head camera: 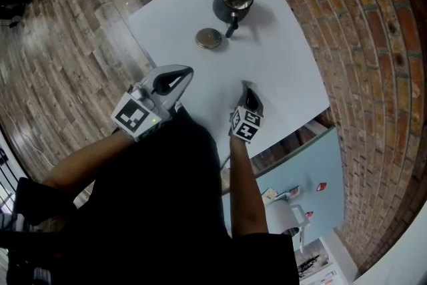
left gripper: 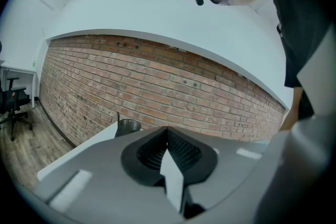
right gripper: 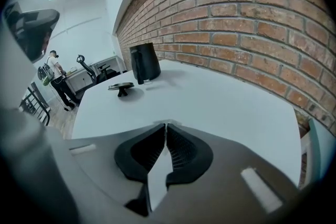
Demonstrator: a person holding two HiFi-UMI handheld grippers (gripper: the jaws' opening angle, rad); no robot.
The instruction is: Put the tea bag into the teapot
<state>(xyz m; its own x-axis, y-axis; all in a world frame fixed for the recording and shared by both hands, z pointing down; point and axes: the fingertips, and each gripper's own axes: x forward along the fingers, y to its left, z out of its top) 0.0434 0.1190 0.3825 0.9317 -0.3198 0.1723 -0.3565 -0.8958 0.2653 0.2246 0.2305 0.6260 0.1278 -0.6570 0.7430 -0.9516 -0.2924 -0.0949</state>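
Observation:
A dark teapot (head camera: 233, 2) stands open at the far end of the white table (head camera: 283, 57), its round lid (head camera: 209, 38) lying beside it. My right gripper (head camera: 247, 89) is down at the tabletop near the front edge, jaws closed; a thin pale sliver, apparently the tea bag (right gripper: 164, 124), shows at the tips of this gripper (right gripper: 165, 127). Most of the bag is hidden. Well ahead of it are the teapot (right gripper: 144, 63) and the lid (right gripper: 121, 86). My left gripper (head camera: 189, 71) hovers shut and empty over the table's left side, with the teapot (left gripper: 127, 126) far beyond its jaws (left gripper: 168, 132).
A brick wall (head camera: 373, 43) runs close along the table's right side. A light blue surface (head camera: 313, 173) with small items sits below the front right corner. Wooden floor (head camera: 67, 30) lies to the left. A person (right gripper: 55, 78) and office chairs stand far off.

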